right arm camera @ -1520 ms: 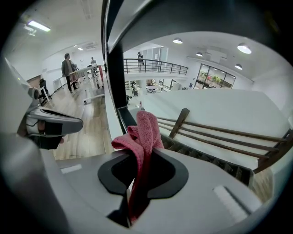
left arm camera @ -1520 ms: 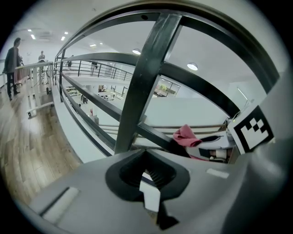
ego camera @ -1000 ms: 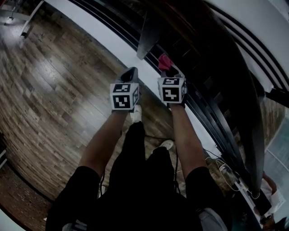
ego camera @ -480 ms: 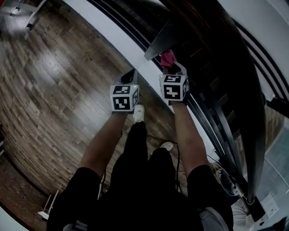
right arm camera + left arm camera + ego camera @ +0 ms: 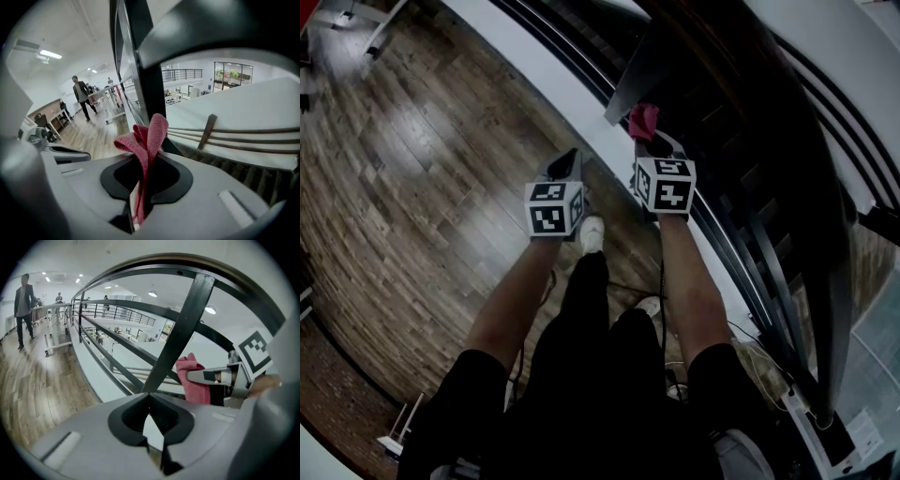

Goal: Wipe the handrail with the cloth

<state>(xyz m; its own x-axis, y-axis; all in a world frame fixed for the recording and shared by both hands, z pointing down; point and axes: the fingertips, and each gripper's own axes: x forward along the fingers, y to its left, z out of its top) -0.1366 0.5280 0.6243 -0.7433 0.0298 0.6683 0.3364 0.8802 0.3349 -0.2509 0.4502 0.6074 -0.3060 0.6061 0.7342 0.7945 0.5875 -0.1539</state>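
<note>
r tongs clamped on fuzzy pink-red cloth, bunched & folded over, near dark handrail; l tongs together, empty.

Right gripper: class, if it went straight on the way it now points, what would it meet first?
Most likely the dark slanted railing post, which stands just beyond the red cloth clamped in the tongs of the right gripper. The exact gap is hard to judge.

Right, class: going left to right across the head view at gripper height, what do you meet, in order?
Wooden floor → left gripper → right gripper, clamped on the cloth → handrail.
</note>
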